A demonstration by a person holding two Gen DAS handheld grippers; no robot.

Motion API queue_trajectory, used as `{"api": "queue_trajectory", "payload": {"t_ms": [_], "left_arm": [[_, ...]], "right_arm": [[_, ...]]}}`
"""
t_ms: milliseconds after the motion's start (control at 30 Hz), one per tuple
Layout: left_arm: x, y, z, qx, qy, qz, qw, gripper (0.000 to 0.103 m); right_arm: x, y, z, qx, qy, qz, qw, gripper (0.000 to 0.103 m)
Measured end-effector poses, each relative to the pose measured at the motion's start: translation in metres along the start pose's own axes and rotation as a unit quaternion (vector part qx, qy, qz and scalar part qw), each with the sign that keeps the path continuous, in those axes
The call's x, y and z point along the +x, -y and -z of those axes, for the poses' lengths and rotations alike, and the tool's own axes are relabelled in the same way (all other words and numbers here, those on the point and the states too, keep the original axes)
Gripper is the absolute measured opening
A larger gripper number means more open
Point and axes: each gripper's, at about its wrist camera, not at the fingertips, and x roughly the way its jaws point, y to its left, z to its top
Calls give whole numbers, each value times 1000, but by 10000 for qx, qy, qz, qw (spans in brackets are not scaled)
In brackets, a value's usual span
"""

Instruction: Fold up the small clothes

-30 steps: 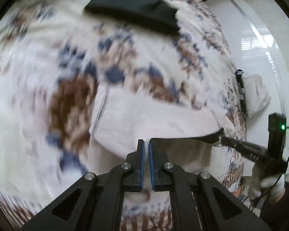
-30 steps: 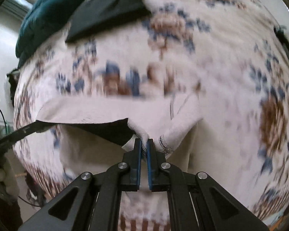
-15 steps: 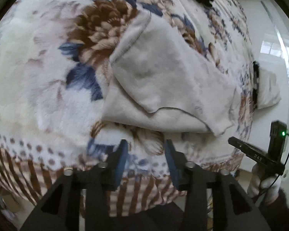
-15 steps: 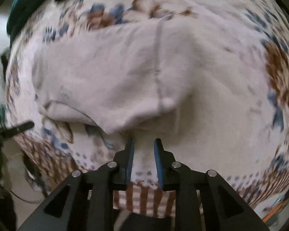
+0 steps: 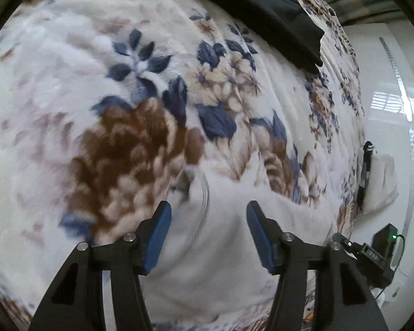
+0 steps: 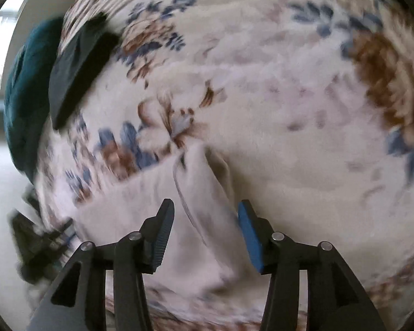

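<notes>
**Both claws free over a half-folded cream garment**

Broadly, we are looking down at a floral fleece blanket (image 5: 129,143) that is filling both views and serving as the work surface. At its far edge a dark folded garment (image 5: 262,13) is lying flat, and in the right wrist view a teal bundle (image 6: 24,93) is sitting just beside it.

Nearer to us, the small cream garment (image 6: 196,220) is lying on the blanket close to the front edge, directly under both tools. It is showing a doubled layer with a stitched hem curving across the top, so we are judging that at least one fold is already in place; the shape is not yet compact, and further folds and a move to the pile seem to be remaining.

Our left gripper (image 5: 208,234) is hanging just above the cloth with its jaws spread wide, holding nothing. Our right gripper (image 6: 205,233) is likewise standing wide apart and empty, straddling the raised ridge of the fold.
</notes>
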Motion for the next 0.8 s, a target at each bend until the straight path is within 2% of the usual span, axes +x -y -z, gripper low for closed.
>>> {"api": "queue_trajectory", "payload": {"t_ms": [33, 67, 100, 200, 267, 367, 467, 500, 567, 633, 700, 800], "left_arm": [[-1, -1, -1, 43, 44, 17, 10000, 30], [0, 0, -2, 139, 50, 78, 9999, 18], [-1, 1, -2, 163, 36, 76, 9998, 11], [-7, -3, 4, 141, 17, 110, 9998, 8], [-9, -9, 6, 74, 3, 50, 10000, 8], [-3, -22, 2, -146, -57, 46, 9999, 8], [2, -21, -4, -151, -177, 211, 9995, 10], [1, -20, -5, -167, -233, 342, 9990, 11], [-5, -20, -4, -266, -381, 825, 9955, 22], [-15, -21, 1, -265, -293, 1062, 9936, 45], [-20, -21, 7, -234, -196, 1017, 9943, 48], [-13, -23, 19, -244, -249, 690, 9970, 47]], "right_arm": [[3, 0, -3, 98, 51, 37, 9999, 29], [3, -3, -5, 111, 162, 108, 9997, 15], [1, -3, -6, 105, 234, 178, 9995, 12], [-2, -6, -12, 181, 381, 162, 9990, 9], [-1, -1, -20, 358, 414, 106, 9984, 8], [5, -1, -29, 386, 399, 255, 9981, 8], [14, -3, -34, 280, 96, 382, 9988, 9], [15, -4, -35, 227, 45, 471, 9986, 12], [7, -6, -36, 203, 18, 403, 9990, 30], [-3, -5, -33, 174, 96, 195, 9996, 39], [-7, -5, -28, 98, 47, 83, 9999, 46], [-1, -2, -19, -7, -119, 132, 9998, 48]]}}
